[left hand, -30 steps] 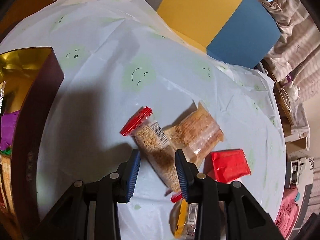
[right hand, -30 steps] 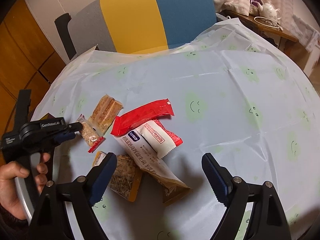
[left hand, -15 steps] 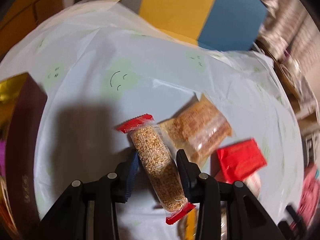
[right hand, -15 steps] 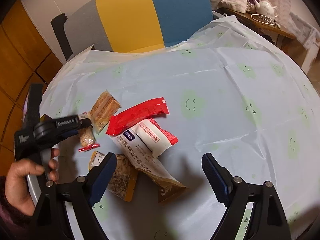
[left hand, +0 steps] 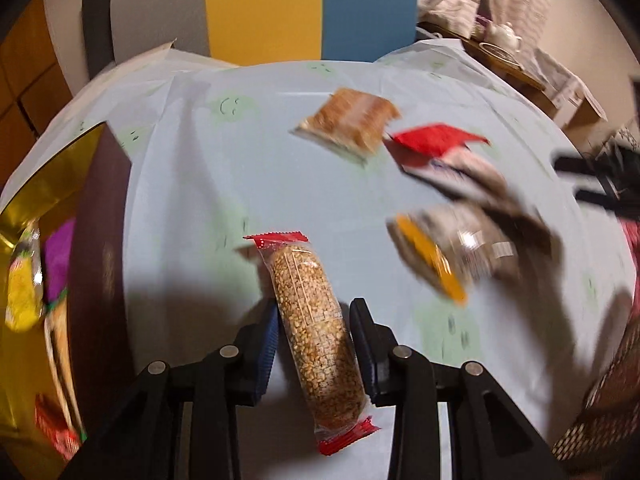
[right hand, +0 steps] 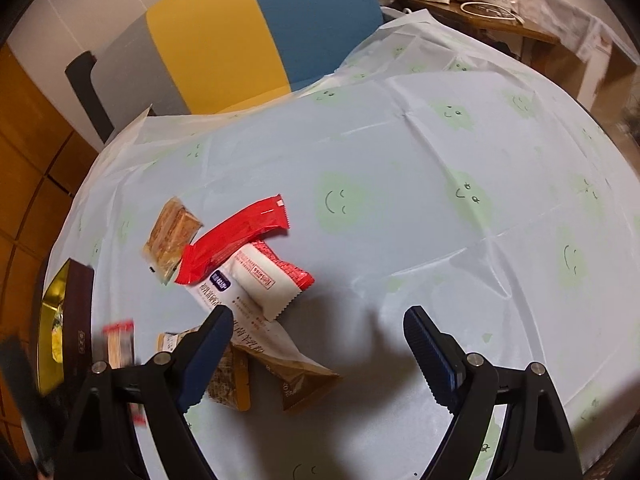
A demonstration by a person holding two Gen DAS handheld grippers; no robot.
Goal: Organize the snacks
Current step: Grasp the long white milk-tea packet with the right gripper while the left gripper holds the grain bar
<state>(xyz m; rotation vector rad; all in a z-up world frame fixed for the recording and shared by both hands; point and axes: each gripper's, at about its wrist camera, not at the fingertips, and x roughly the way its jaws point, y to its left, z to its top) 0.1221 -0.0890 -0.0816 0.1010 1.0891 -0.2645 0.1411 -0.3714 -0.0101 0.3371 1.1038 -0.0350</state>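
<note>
Left gripper (left hand: 314,332) pinches a grain bar (left hand: 312,328) with red-sealed ends, its pads tight on the wrapper, carried above the tablecloth (left hand: 280,184) near the gold-lined box (left hand: 104,216). Right gripper (right hand: 318,350) hangs wide open and empty over the snack pile: red pack (right hand: 236,236), white pack (right hand: 264,280), brown wafer pack (right hand: 172,236). A striped chair (right hand: 256,32) stands behind

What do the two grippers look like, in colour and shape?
Both look alike. The left gripper and the right gripper each have two black angular arms with round silver screws, ending in fingers with ribbed blue pads. No cables or markings show.
</note>
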